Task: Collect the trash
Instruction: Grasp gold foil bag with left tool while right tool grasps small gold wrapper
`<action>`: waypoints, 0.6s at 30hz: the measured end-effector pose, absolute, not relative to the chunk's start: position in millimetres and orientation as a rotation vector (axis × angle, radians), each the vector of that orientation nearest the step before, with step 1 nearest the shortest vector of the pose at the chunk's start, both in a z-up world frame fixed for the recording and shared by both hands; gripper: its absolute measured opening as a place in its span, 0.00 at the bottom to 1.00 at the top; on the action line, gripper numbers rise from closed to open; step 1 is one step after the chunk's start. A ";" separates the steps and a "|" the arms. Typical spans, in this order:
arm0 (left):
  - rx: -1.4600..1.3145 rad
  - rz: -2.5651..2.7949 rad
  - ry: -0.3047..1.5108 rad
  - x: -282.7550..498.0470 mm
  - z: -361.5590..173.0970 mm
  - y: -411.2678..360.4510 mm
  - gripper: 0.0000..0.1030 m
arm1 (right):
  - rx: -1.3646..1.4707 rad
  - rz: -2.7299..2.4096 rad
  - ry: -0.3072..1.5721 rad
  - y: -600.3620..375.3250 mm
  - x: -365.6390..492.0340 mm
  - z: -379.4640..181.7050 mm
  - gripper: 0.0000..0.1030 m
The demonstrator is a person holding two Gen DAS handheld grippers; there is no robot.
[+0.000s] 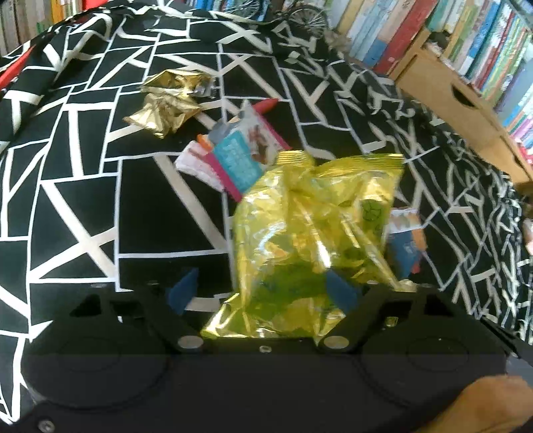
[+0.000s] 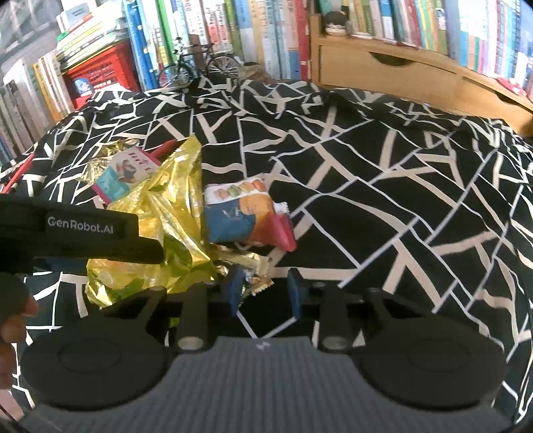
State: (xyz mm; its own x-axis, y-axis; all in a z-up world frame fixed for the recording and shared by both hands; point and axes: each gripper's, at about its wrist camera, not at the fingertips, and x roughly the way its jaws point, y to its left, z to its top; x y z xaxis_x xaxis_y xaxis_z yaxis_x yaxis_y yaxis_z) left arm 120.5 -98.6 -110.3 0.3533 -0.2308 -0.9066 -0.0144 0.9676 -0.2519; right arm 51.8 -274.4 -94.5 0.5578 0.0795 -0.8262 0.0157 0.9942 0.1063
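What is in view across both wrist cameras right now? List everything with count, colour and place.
large foil bag: 1, yellow-green, between the left gripper's fingers
crumpled foil wrapper: 1, gold, far left on the cloth
teal and pink packet: 1, behind the large bag
blue and orange snack packet: 1, right of the large bag
small foil wrapper: 1, gold, at the right gripper's left finger
tablecloth: 1, black with white lines
model bicycle: 1, black, far edge
books: many, mixed colours, shelves behind
wooden drawer unit: 1, tan, far right
left gripper: black, blue pads, open
right gripper: same, open
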 end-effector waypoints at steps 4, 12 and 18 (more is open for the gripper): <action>-0.251 -0.160 1.210 121.3 -104.6 -98.5 0.36 | 0.092 0.056 0.981 -272.6 54.2 -94.5 0.32; -0.239 -0.222 1.142 113.6 -72.1 -86.6 0.13 | 0.093 0.087 0.977 -277.7 53.4 -89.8 0.50; -0.220 -0.229 1.118 110.5 -53.4 -72.5 0.13 | 0.052 0.169 0.969 -264.1 52.1 -84.8 0.53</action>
